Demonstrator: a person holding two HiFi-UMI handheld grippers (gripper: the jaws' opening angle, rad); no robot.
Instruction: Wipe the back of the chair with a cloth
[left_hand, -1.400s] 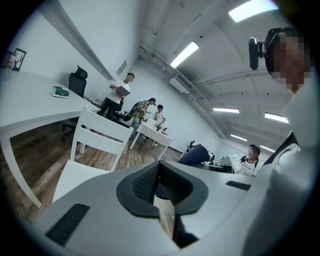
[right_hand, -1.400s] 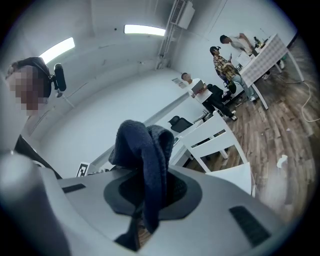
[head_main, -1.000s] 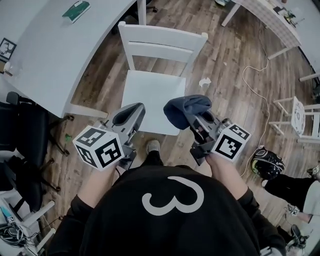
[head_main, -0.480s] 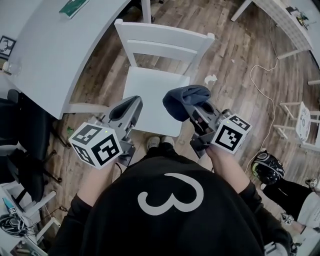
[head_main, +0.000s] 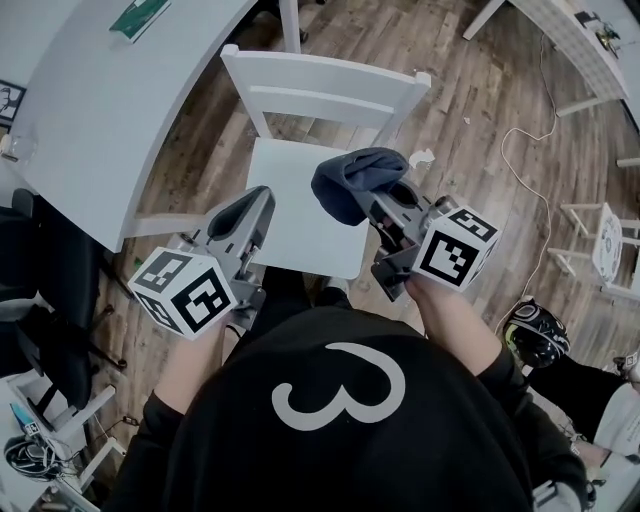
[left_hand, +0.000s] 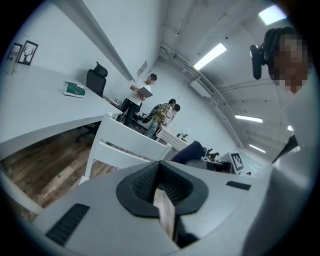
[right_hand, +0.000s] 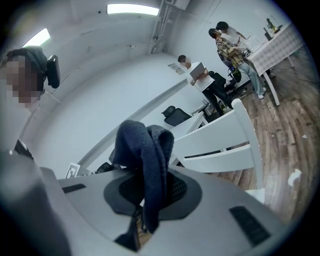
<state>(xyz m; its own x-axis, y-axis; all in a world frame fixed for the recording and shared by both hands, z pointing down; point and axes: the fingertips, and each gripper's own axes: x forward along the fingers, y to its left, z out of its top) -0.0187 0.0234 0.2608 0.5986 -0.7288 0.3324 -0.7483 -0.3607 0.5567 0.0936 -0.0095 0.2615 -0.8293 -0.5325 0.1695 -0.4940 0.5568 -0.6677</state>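
Observation:
A white wooden chair (head_main: 300, 190) stands in front of me, its slatted back (head_main: 325, 88) on the far side; the back also shows in the left gripper view (left_hand: 127, 142) and the right gripper view (right_hand: 220, 142). My right gripper (head_main: 368, 195) is shut on a dark blue cloth (head_main: 355, 182), held over the seat's right part; the cloth bulges out of the jaws (right_hand: 145, 160). My left gripper (head_main: 255, 205) hovers over the seat's left edge, shut with nothing in it, its jaws pressed together (left_hand: 160, 192).
A large white table (head_main: 110, 100) with a green book (head_main: 140, 16) runs along the left. Black office chairs (head_main: 40, 270) stand at the left edge. A white cable (head_main: 530, 170) and crumpled paper (head_main: 422, 157) lie on the wooden floor at right. Several people stand far off (left_hand: 160, 112).
Both grippers have moved forward towards the chair; the cloth now hangs over the seat rather than at its front edge. Both jaws stay shut.

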